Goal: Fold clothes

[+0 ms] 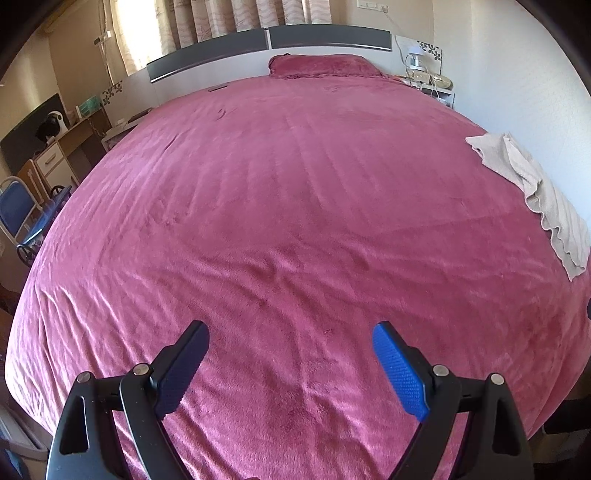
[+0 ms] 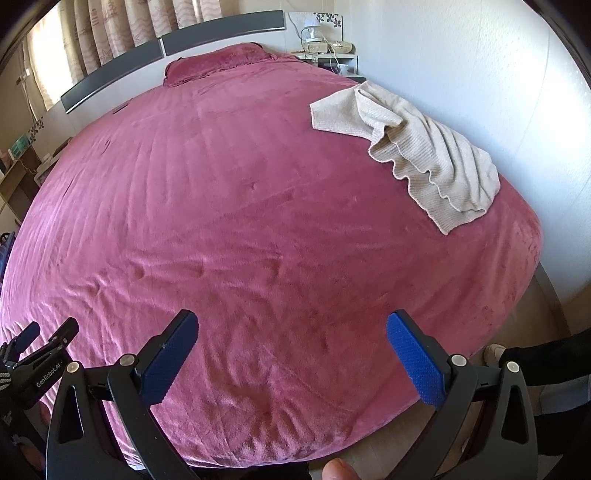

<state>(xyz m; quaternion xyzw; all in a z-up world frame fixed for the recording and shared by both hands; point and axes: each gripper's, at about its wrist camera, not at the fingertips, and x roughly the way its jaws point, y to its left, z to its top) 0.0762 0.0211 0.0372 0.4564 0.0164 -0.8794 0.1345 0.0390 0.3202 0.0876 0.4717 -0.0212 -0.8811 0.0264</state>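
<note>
- Nearest, a fingertip [image 2: 338, 469] pokes into the bottom edge of the right wrist view; the rest of that hand is cut off.
- Both tools tilt downward over the near end of the bed [image 1: 258, 221], above the cover and not touching it.
- Left gripper [image 1: 291, 347]: its two fingers [image 1: 400, 373] stand wide apart with only bare cover between them; it holds nothing.
- Right gripper [image 2: 291, 338]: its fingers [image 2: 417, 358] are also spread wide and empty. Each tool carries two blue ribbed pads, four in all.
- At the lower left of the right wrist view the left gripper shows again from the side, partly cut by the frame, with a striped sleeve edge [image 2: 4, 380] beside it.
- A dark sleeve [image 2: 546, 354] and a pale shape that is hard to make out sit at the right edge of that view.
- One garment is in sight: a beige ribbed garment [image 2: 417, 147] lies crumpled on the right side of the bed near the wall, well apart from both tools. In the left wrist view the frame edge cuts part of it off.
- One pillow [image 1: 325, 66] in the same pink cover lies at the headboard [image 1: 207, 55].
- Farthest, a bedside shelf [image 1: 439, 92] holds small items too distorted to name, and curtains [image 1: 207, 14] hang behind.
</note>
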